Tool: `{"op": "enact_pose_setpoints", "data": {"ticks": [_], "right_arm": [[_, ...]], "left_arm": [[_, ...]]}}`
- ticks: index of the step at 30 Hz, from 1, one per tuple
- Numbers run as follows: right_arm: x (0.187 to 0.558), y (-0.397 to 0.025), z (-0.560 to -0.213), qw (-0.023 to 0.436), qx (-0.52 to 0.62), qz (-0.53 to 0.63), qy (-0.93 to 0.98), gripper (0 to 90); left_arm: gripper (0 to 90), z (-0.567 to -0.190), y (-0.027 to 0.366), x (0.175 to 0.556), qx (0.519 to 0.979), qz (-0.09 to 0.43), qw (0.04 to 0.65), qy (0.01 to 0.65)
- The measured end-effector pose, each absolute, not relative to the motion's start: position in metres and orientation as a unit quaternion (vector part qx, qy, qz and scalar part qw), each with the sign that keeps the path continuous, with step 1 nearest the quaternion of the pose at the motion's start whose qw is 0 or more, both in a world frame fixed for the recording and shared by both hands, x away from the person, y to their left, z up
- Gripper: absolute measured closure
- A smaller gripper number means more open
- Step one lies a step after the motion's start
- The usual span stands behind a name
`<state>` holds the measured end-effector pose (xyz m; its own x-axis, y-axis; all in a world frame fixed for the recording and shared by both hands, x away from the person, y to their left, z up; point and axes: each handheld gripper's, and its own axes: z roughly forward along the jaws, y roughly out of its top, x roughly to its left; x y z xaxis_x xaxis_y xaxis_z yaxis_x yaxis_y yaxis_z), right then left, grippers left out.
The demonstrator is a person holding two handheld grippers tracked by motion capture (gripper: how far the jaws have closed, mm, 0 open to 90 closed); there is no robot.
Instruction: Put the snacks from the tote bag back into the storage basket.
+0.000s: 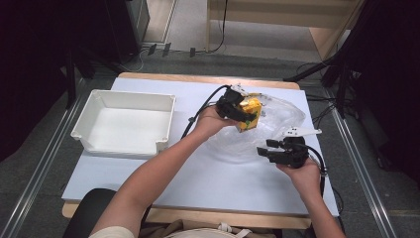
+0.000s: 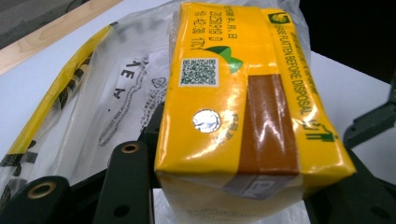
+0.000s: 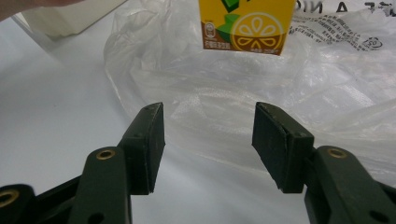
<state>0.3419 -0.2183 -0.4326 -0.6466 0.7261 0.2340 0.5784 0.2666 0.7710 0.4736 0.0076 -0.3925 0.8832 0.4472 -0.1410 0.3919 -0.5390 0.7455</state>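
Observation:
A yellow drink carton [image 1: 249, 113] is held above a crumpled clear plastic bag [image 1: 277, 124] on the table. My left gripper [image 1: 236, 110] is shut on the yellow drink carton [image 2: 238, 107], whose top with a foil seal faces the camera in the left gripper view. Near the bag's front edge my right gripper [image 1: 267, 150] stands open, its jaws wide apart with nothing between them. In the right gripper view that gripper [image 3: 208, 140] points at the plastic bag [image 3: 224, 88], and the carton's lower end [image 3: 246, 25] hangs beyond it.
A white open bin [image 1: 124, 123] stands at the left of the white table [image 1: 208, 178]. The plastic bag [image 2: 93, 93] has printed text and a yellow strip. Black stands and cables lie on the floor past the table's far edge.

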Motion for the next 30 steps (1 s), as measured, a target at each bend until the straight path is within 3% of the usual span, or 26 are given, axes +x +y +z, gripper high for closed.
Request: {"op": "enact_pose_setpoints", "data": {"ticks": [30], "right_arm": [[0.338, -0.207, -0.428, 0.090, 0.408, 0.443, 0.793, 45.0]], "left_arm": [[51.8, -0.356, 0.057, 0.438, 0.877, 0.026, 0.418, 0.235]]}}
